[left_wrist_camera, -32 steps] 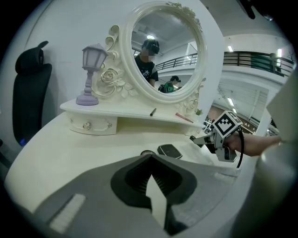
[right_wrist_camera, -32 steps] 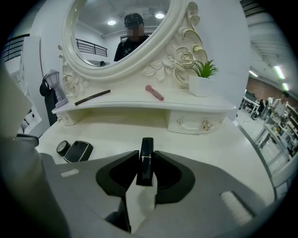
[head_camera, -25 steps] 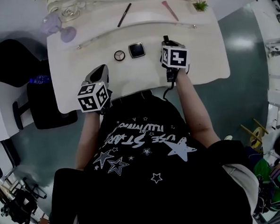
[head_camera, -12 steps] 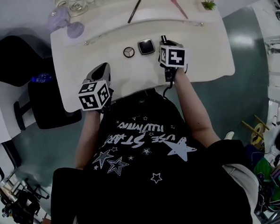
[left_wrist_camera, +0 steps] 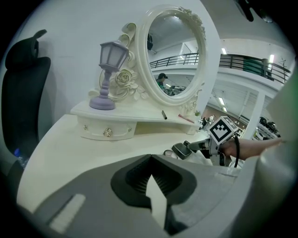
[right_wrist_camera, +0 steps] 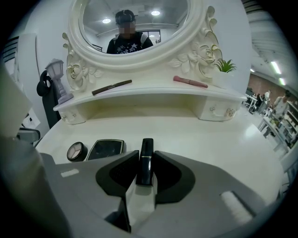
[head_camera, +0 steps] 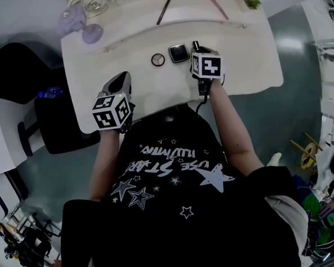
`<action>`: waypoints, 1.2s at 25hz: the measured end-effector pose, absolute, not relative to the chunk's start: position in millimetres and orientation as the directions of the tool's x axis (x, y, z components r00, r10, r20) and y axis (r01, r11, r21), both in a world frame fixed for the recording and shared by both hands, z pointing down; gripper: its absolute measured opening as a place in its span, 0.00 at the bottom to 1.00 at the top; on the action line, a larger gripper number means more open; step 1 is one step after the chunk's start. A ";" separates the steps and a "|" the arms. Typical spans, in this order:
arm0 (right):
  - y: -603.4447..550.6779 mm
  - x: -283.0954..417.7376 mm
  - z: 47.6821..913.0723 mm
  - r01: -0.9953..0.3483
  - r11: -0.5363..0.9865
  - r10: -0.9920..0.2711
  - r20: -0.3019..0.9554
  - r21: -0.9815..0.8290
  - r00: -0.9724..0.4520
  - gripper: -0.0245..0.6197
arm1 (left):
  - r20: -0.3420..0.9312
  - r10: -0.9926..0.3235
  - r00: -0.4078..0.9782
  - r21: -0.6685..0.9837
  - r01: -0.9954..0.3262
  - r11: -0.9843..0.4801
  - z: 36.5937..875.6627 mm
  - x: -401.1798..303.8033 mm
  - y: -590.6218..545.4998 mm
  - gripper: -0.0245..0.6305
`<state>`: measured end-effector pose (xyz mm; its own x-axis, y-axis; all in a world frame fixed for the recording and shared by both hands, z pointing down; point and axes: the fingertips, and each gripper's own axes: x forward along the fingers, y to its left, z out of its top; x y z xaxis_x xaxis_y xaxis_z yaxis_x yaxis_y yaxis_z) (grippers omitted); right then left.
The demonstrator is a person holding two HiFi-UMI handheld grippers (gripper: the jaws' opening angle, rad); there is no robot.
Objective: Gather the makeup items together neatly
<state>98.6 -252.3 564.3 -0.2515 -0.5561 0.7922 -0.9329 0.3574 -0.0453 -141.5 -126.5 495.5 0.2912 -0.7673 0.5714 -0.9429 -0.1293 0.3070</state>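
- Mirror: top cut off by the frame edge, right gripper view.
- Lipstick, below mirror: lower end hidden between right tongs pads.
- Dark stick, pink stick, on shelf under mirror: too small to identify, head view.

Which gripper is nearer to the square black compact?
Right. The right gripper, holding a lipstick, sits just right of the compact; the left gripper is far off to its lower left.
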 end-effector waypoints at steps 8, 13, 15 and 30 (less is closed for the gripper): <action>-251.9 99.2 570.1 -0.939 0.338 -0.555 0.792 -0.062 -0.252 0.25 | 0.567 -0.766 0.301 0.316 -0.939 -0.135 496.4 -141.9 -129.8 0.04; -252.7 98.8 567.7 -0.937 0.343 -0.554 0.790 -0.071 -0.262 0.29 | 0.562 -0.766 0.310 0.321 -0.936 -0.144 496.0 -143.0 -133.6 0.04; -249.7 98.4 563.6 -0.936 0.344 -0.557 0.787 -0.075 -0.267 0.33 | 0.558 -0.769 0.311 0.323 -0.935 -0.144 494.5 -144.2 -134.1 0.04; -275.7 39.9 477.3 -0.932 0.346 -0.693 0.641 -0.103 -0.329 0.37 | 0.475 -0.825 0.306 0.288 -0.940 -0.183 462.5 -166.3 -160.6 0.04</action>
